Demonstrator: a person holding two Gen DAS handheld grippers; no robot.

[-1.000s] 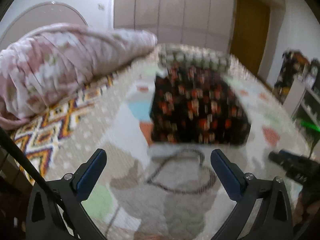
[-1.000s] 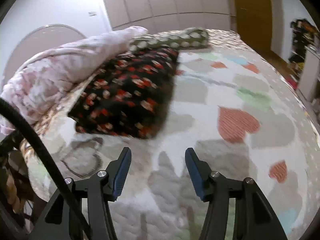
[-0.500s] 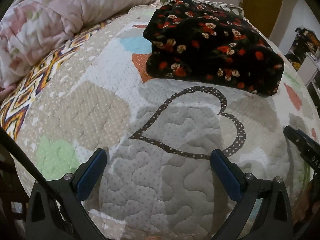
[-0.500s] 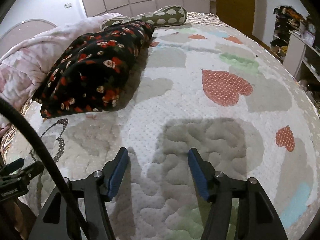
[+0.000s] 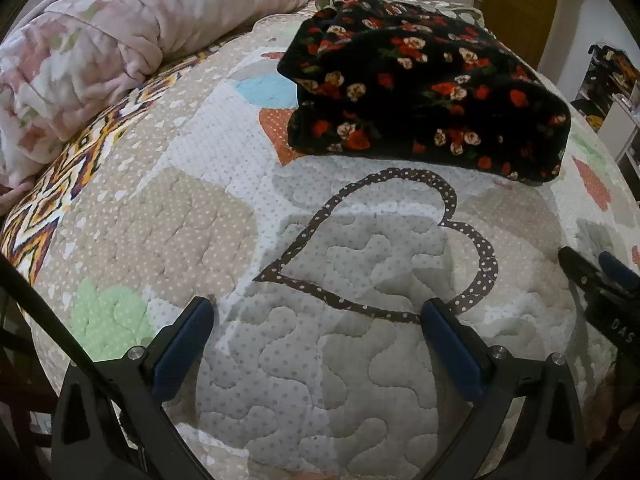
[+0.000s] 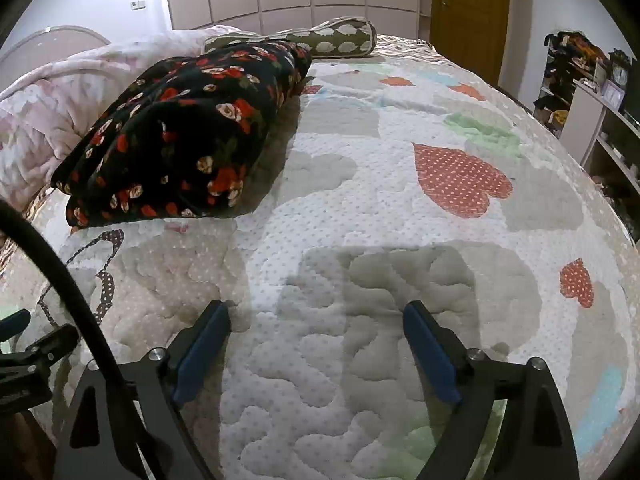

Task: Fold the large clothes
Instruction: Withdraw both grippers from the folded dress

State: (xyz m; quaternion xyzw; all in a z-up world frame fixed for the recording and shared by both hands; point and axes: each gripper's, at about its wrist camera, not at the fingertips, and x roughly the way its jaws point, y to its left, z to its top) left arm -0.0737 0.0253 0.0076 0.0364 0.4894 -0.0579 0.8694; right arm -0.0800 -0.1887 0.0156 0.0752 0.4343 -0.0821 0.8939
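Garment (image 5: pixel 428 92), folded, on quilt (image 5: pixel 328 380) well beyond spread, empty fingers of left gripper (image 5: pixel 316 320) and right gripper (image 6: pixel 316 316).

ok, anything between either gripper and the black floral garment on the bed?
Nothing visible. The left gripper and right gripper are both open and empty over bare quilt. The floral garment lies folded beyond them. The pink comforter and green pillow sit behind it, not in the path.

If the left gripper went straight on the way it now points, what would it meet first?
Most likely the quilt itself: the open left gripper points down at the dotted heart outline, short of the folded floral garment. Depth is uncertain.
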